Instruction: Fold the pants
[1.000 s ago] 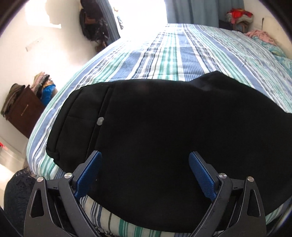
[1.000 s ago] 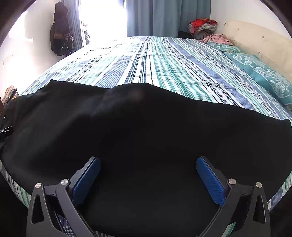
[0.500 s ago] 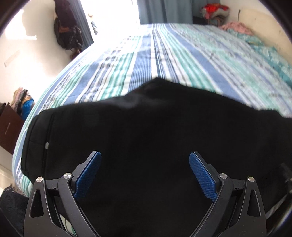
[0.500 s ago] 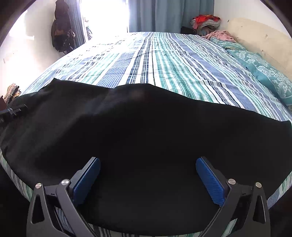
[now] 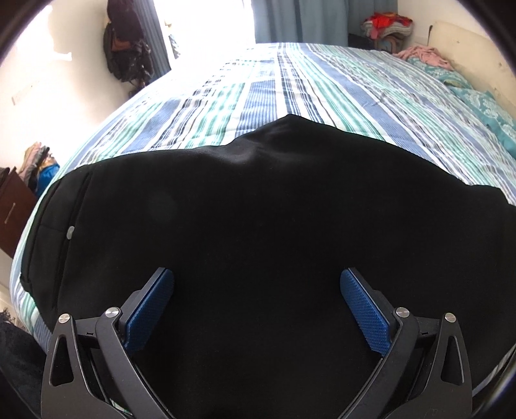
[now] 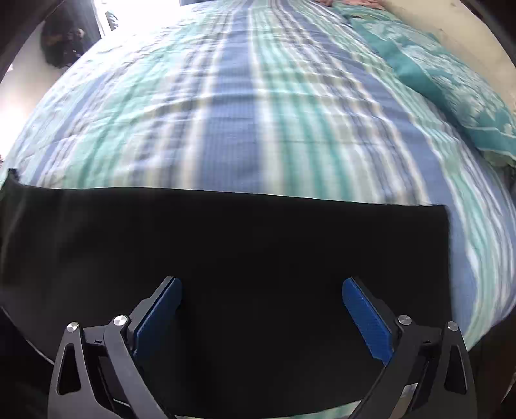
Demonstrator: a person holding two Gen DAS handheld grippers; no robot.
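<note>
- One pair of black pants (image 5: 258,225) is seen, spread flat across the near edge of one striped bedspread (image 5: 290,83) in blue, green and white.
- In the left wrist view, one small grey button (image 5: 70,231) is visible on the pants near the waistband end at the left.
- Two grippers are counted. The left gripper (image 5: 257,298) is held above the pants with its two blue pads wide apart; its jaws have just been opening further, and no cloth is clasped between them.
- The right gripper (image 6: 262,309) is likewise held over the pants with its two blue pads spread wide and nothing pinched.
- In the blurred right wrist view, the hem end of the pants (image 6: 446,245) is shown with a straight edge lying on the bedspread.
- One teal patterned pillow (image 6: 451,83) is seen at the right side of the bed.
- One pile of clothes (image 5: 385,25) is seen beyond the far corner of the bed.
</note>
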